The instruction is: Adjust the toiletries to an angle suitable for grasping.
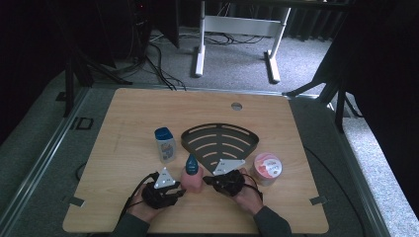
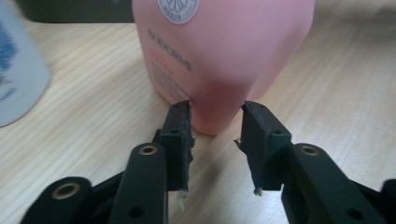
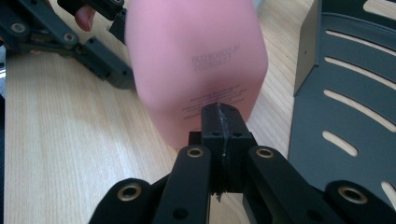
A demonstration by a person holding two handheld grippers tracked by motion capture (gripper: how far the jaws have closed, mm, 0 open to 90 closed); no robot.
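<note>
Standing on the wooden table [image 1: 123,148], near the person's edge and between the two hands, the pink bottle [image 1: 192,181] with its blue cap [image 1: 191,162] is the item being worked. Behind it and to its right lies the dark fan-shaped slotted rack [image 1: 220,139]; a white bottle with a blue lid [image 1: 165,144] stands to its left and farther back, and a round pink-topped tub [image 1: 267,168] sits just beside the rack's right corner. The step in hand appears to be the taking of the pink bottle by its lower body. The left gripper [image 2: 215,119] has its jaws spread to either side of the bottle's narrow lower edge, the fingertips [image 2: 180,122] level with the pink wall; whether they press on it cannot be told from the left gripper view. The right gripper [image 3: 219,122] has its jaws pressed together with nothing between them, and its joined tip stands close against the opposite face of the bottle, apparently steadying or nudging it; contact cannot be confirmed. The bottle looks somewhat tilted in the right gripper view, but its image there is blurred. The next move probably calls for the left jaws to close squarely on the lower body, low enough that the bottle cannot tip. The right gripper should stay close by as a support until that grip is firm.
</note>
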